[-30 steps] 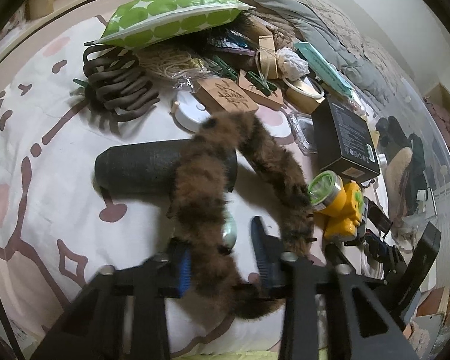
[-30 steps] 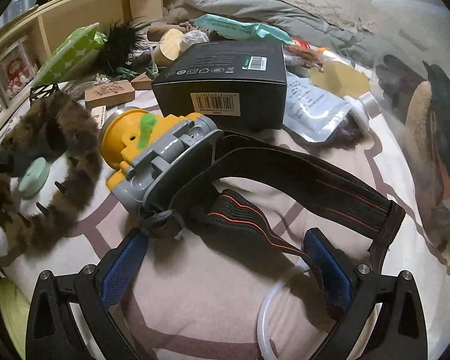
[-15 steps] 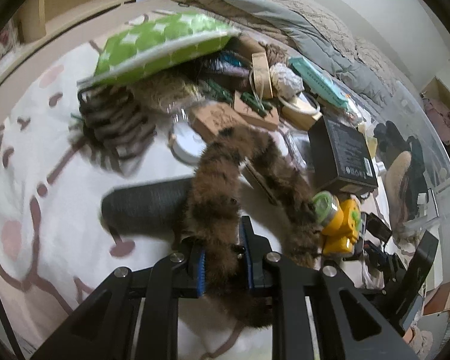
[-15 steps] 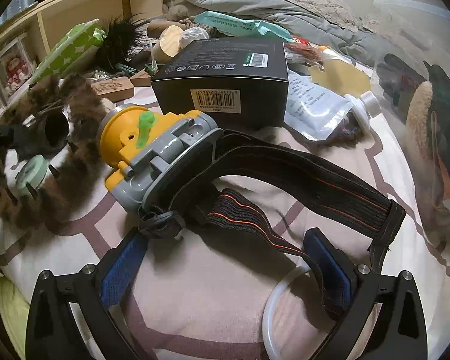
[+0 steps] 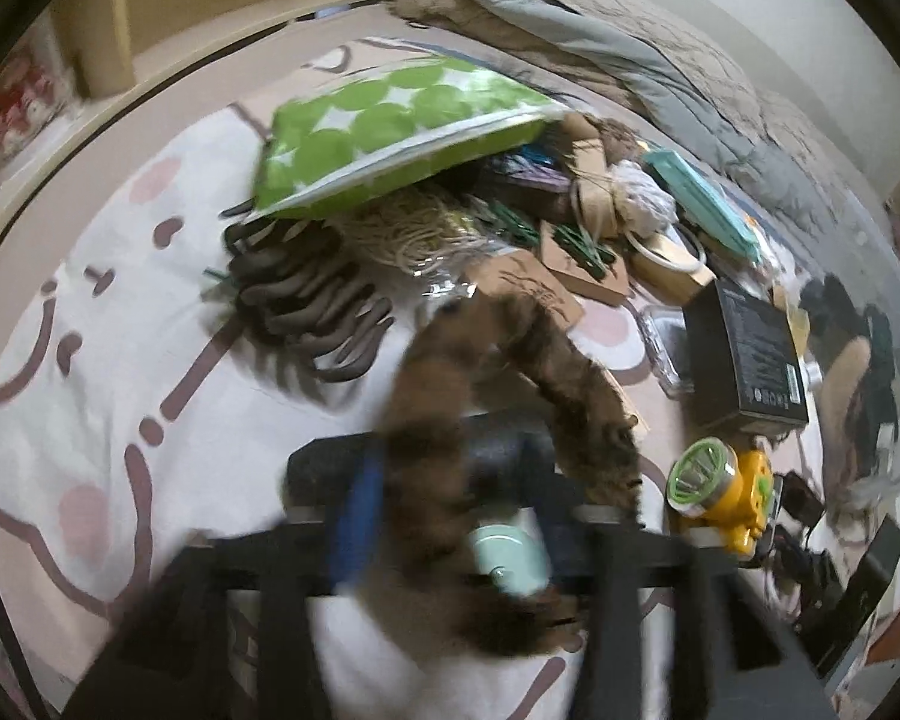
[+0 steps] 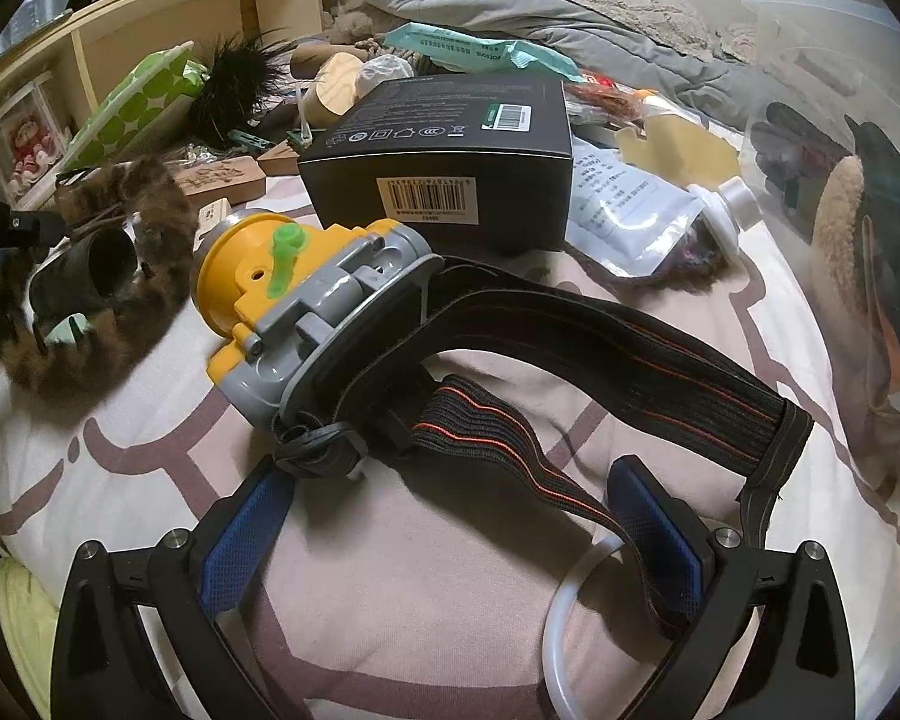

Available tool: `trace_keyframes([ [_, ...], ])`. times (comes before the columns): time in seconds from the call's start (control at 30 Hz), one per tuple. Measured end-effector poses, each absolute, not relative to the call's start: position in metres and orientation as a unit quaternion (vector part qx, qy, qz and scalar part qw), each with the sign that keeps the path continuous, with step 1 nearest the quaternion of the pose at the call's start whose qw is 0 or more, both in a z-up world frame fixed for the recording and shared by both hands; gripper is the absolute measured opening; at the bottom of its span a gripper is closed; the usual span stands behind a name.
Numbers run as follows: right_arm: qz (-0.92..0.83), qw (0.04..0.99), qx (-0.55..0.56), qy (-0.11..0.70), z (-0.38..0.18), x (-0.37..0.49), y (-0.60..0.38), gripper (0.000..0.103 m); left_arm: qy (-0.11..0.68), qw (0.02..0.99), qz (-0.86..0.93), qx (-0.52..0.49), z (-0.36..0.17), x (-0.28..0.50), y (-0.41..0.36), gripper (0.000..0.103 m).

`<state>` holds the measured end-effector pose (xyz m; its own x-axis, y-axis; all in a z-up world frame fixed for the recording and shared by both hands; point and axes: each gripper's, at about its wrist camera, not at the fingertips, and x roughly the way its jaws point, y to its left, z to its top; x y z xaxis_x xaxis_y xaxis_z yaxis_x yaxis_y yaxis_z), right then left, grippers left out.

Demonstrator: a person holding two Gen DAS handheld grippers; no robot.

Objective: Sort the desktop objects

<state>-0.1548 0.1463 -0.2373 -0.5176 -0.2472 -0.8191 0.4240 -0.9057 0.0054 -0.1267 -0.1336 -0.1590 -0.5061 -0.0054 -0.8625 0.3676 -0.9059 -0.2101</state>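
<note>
A brown striped furry headband (image 5: pixel 426 420) drapes over a black cylinder (image 5: pixel 330 474) on the patterned bedsheet, with a mint round disc (image 5: pixel 507 558) beside it. My left gripper (image 5: pixel 450 498) straddles one leg of the headband. Its jaws are opening, and the blue pads stand apart from the fur. In the right wrist view the headband (image 6: pixel 150 204) lies at the far left. My right gripper (image 6: pixel 450 522) hangs open just above the black elastic strap (image 6: pixel 600 360) of a yellow and grey headlamp (image 6: pixel 306 300), holding nothing.
A black box (image 6: pixel 450 162), a white spout pouch (image 6: pixel 630 210) and a clear bin (image 6: pixel 840 180) crowd the right. A green dotted pouch (image 5: pixel 390 126), brown claw clips (image 5: pixel 312 306) and wooden tags pile up behind. A clear tube ring (image 6: pixel 570 600) lies under my right fingers.
My left gripper closed on the furry headband and lifted slightly, and now its jaws have spread apart again. The right gripper and headlamp have stayed put.
</note>
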Motion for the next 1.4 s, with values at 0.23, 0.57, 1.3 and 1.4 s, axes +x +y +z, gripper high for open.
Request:
trace_keyframes([
  [0.23, -0.866, 0.194, 0.451, 0.098, -0.237, -0.155, 0.146, 0.103, 0.223, 0.104, -0.838, 0.487, -0.167, -0.101, -0.124, 0.074],
  [0.57, -0.866, 0.195, 0.449, 0.098, -0.237, -0.156, 0.146, 0.103, 0.195, 0.133, -0.837, 0.493, -0.176, -0.082, -0.091, 0.074],
  [1.3, -0.866, 0.209, 0.45, 0.053, -0.224, -0.148, 0.156, 0.103, 0.178, 0.118, -0.837, 0.505, -0.19, -0.088, -0.085, 0.039],
  [1.4, -0.873, 0.221, 0.434, 0.022, -0.214, -0.143, 0.162, 0.103, 0.188, 0.117, -0.841, 0.494, -0.186, -0.087, -0.087, 0.039],
])
